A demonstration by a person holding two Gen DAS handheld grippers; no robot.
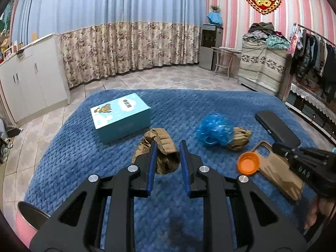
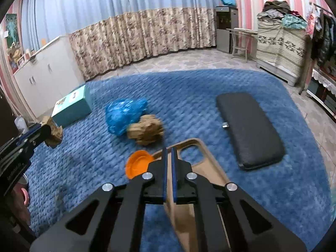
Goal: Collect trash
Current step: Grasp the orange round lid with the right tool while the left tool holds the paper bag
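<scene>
The left gripper (image 1: 168, 149) is up off the blue blanket (image 1: 84, 153) with a crumpled wad of brown paper (image 1: 159, 157) caught between its blue pads, jaws narrowed onto it. The right wrist view confirms it: the same wad (image 2: 52, 133) hangs at the tip of that gripper, clear of the blanket, out at the left edge of the scene.

Over on the other side, the right gripper (image 2: 169, 150) has its two blue pads pressed almost flat together, and the upper rim of the tan phone case (image 2: 205, 157) runs right in between them. So it is pinching the edge of that case, which otherwise lies on the blanket (image 2: 273, 189) beneath it. The left wrist view shows the right gripper (image 1: 275, 147) coming in from the right edge, its tip over the case (image 1: 279, 174).

Touching the case on its left side sits an orange bottle cap (image 2: 137, 163), open side up, just beside the right gripper's fingers. Beyond that, a second crumpled brown paper ball (image 2: 146, 132) lies against a scrunched blue plastic bag (image 2: 121, 113), both ahead of the right gripper and a little to its left. A teal box (image 1: 119, 117) stands farther back on the blanket, behind the left gripper's catch. A long black case (image 2: 250, 130) lies to the right, well apart from the trash. At the lower left corner of the left wrist view, the rim of a pink bin (image 1: 31, 216) peeks in.
</scene>
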